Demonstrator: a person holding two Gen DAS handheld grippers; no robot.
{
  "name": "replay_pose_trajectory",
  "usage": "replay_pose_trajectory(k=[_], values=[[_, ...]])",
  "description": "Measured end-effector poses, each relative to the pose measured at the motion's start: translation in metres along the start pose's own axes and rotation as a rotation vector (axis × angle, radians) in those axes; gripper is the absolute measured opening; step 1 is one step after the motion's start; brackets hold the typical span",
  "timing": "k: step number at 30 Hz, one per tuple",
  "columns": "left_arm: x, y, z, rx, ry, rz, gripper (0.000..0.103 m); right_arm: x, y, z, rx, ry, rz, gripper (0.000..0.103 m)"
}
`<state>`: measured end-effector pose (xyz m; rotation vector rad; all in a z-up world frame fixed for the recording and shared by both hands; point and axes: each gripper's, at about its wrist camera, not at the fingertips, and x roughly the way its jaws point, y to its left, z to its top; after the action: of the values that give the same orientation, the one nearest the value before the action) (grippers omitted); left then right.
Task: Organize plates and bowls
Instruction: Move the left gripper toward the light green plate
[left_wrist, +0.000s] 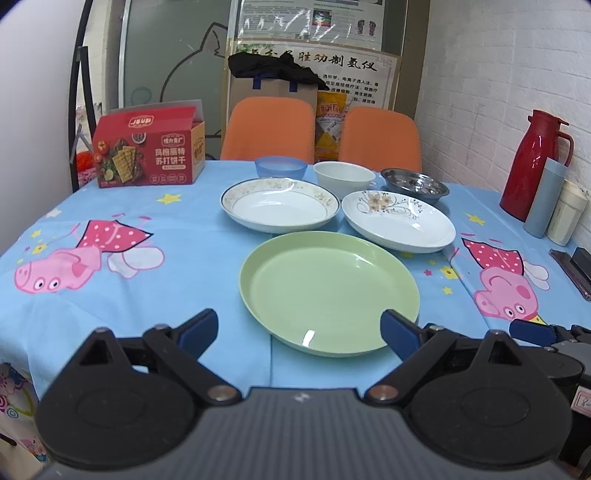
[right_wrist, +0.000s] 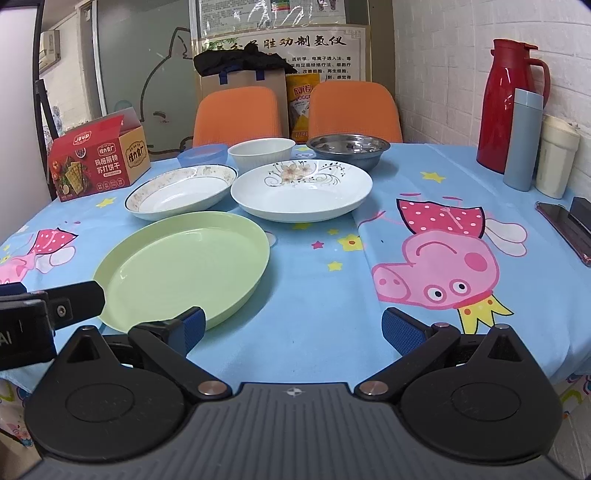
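A pale green plate (left_wrist: 328, 291) (right_wrist: 181, 269) lies nearest on the blue cartoon tablecloth (left_wrist: 147, 295). Behind it sit a gold-rimmed white plate (left_wrist: 279, 204) (right_wrist: 181, 192) and a floral white plate (left_wrist: 398, 220) (right_wrist: 301, 190). Along the far row stand a blue bowl (left_wrist: 280, 167) (right_wrist: 202, 154), a white bowl (left_wrist: 343, 176) (right_wrist: 260, 149) and a steel bowl (left_wrist: 414, 184) (right_wrist: 347, 146). My left gripper (left_wrist: 299, 330) is open, its fingers straddling the green plate's near rim without touching it. My right gripper (right_wrist: 295, 328) is open over bare cloth, to the right of that plate.
A red cracker box (left_wrist: 147, 147) stands at the far left. By the white brick wall on the right are a red thermos (right_wrist: 513, 107), a grey-blue flask (right_wrist: 522, 140), a cream cup (right_wrist: 556, 155) and a phone (right_wrist: 565, 229). Two orange chairs (left_wrist: 271, 127) back the table.
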<state>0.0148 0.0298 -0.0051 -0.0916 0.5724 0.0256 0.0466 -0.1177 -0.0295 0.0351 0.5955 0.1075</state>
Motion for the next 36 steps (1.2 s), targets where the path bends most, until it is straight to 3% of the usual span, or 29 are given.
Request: replay_pose_trajectory(k=[20, 27, 32, 36], values=[[0.024, 0.013, 0.013, -0.018, 0.024, 0.006, 0.093, 0.02, -0.005, 0.004, 0.009, 0.011, 0.003, 0.103], [0.071, 0.044, 0.032, -0.091, 0.117, 0.052, 0.093, 0.054, -0.005, 0.021, 0.042, 0.054, 0.068, 0.103], [0.097, 0.055, 0.035, -0.098, 0.168, 0.047, 0.093, 0.077, 0.013, 0.026, -0.021, 0.115, 0.081, 0.103], [0.114, 0.061, 0.035, -0.125, 0.208, 0.029, 0.093, 0.085, 0.025, 0.026, -0.098, 0.115, 0.061, 0.103]])
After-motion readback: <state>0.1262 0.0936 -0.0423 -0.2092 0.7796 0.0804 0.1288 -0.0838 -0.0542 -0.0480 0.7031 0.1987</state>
